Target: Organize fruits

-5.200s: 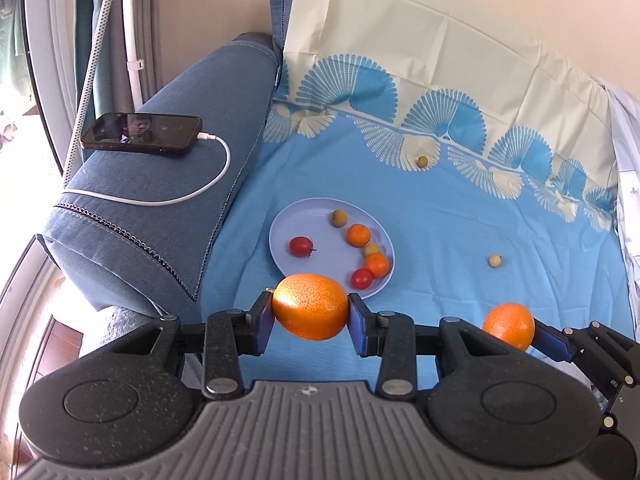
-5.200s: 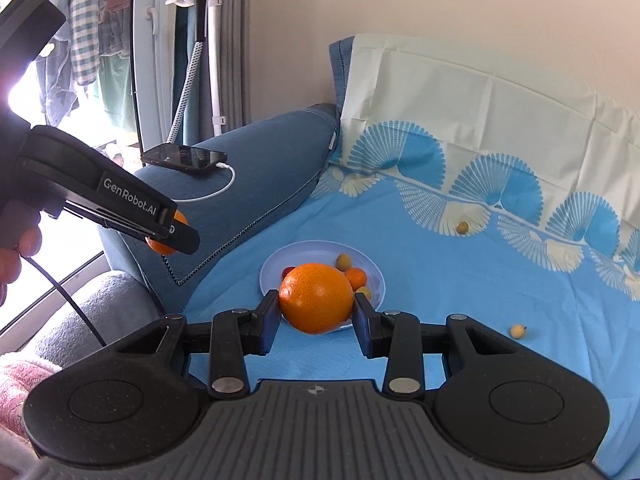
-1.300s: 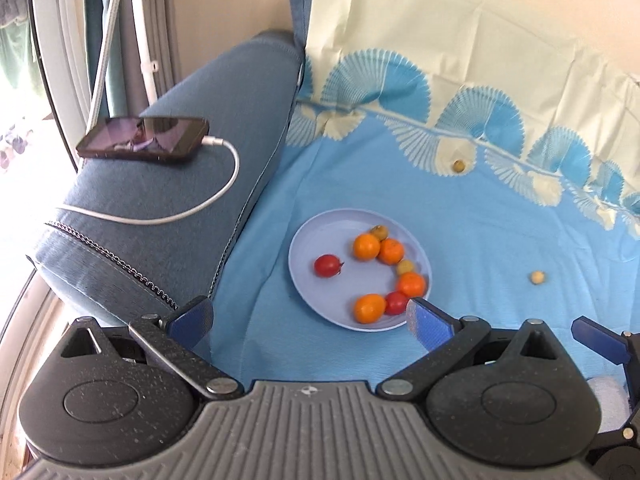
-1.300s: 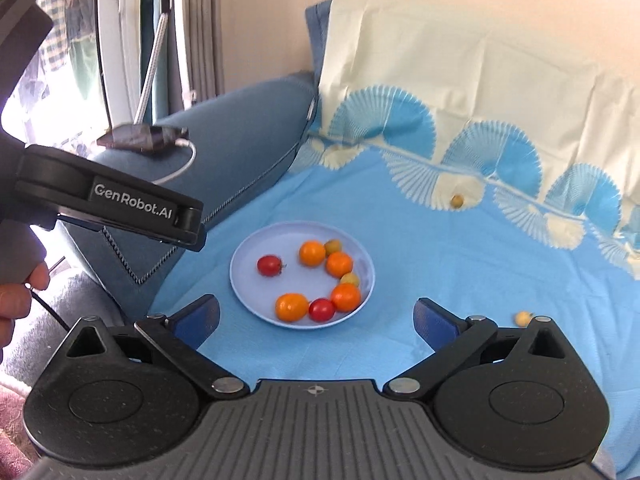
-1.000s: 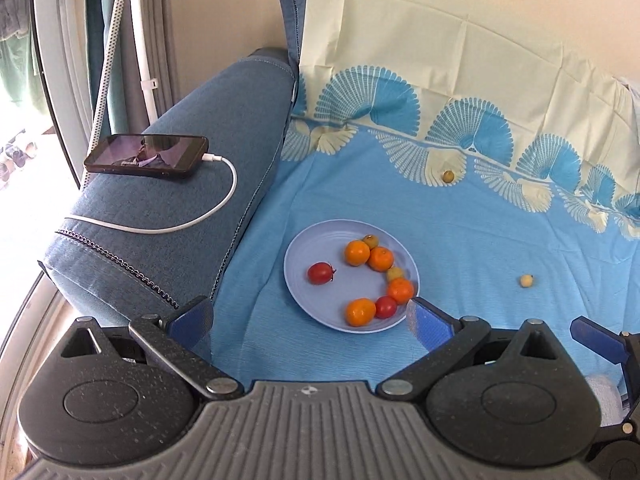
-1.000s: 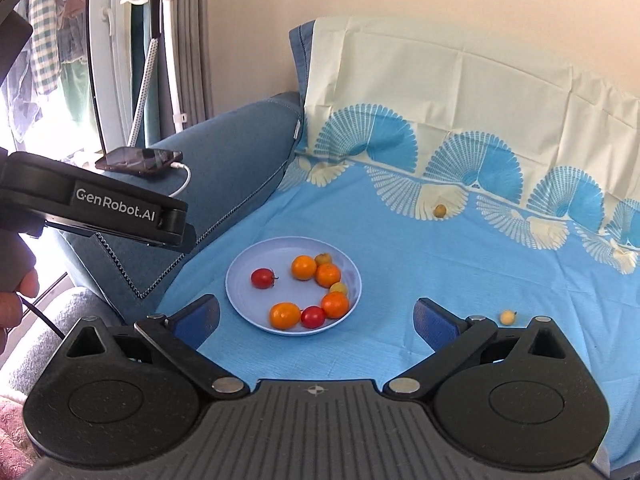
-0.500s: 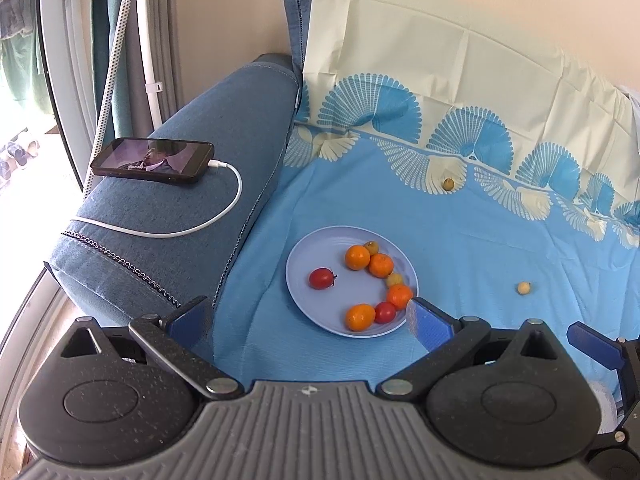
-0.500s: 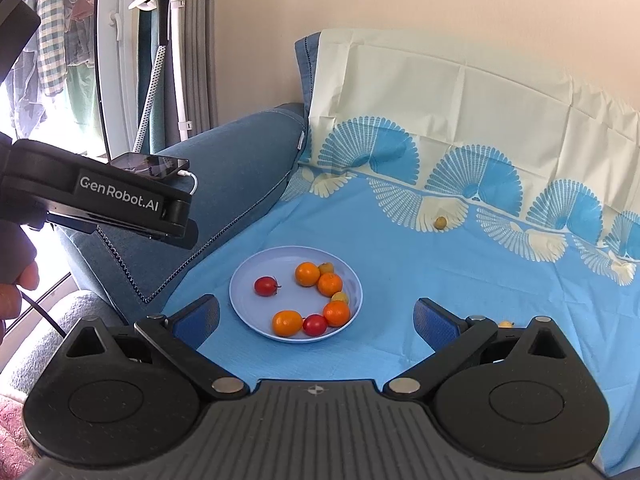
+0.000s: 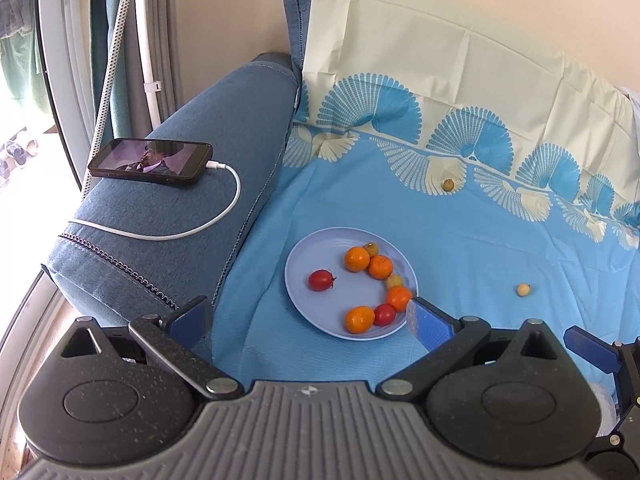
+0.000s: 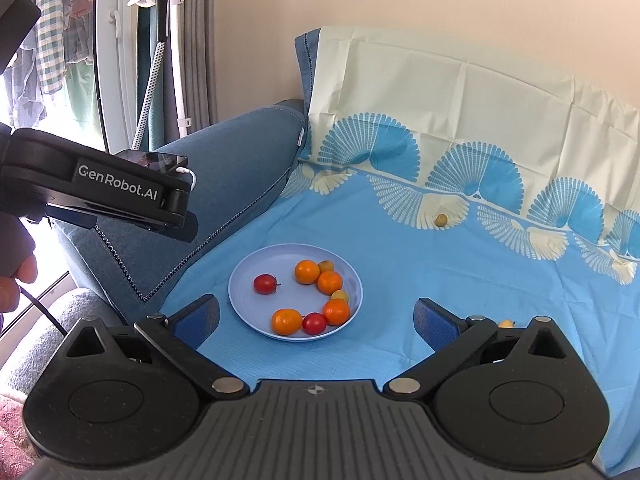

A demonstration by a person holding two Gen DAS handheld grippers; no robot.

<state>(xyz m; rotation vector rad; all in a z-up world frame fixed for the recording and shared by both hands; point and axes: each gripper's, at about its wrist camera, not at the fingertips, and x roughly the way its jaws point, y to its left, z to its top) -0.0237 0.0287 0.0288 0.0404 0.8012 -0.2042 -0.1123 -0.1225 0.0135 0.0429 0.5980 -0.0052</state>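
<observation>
A pale blue plate point(image 9: 304, 280) point(image 10: 244, 276) lies on the blue patterned sheet. It holds several small oranges point(image 9: 357, 259) point(image 10: 307, 271), two red tomatoes point(image 9: 320, 280) point(image 10: 265, 283) and small yellowish fruits point(image 9: 394, 280). Two small yellow fruits lie loose on the sheet: one far back point(image 9: 447, 184) point(image 10: 441, 220), one to the right point(image 9: 523, 289) point(image 10: 505, 323). My left gripper point(image 9: 308, 320) is open and empty, held above the plate's near edge. My right gripper point(image 10: 316, 316) is open and empty, also near the plate.
A blue sofa armrest point(image 9: 192, 200) on the left carries a phone point(image 9: 150, 161) on a white charging cable point(image 9: 192, 232). The left gripper's body point(image 10: 100, 188) shows at the left of the right wrist view. A window and a garment steamer point(image 10: 160, 0) stand behind.
Five seconds ago each gripper held an orange; both are now open and empty, and more oranges lie on the plate. Over the last second both grippers drew back slightly from the plate.
</observation>
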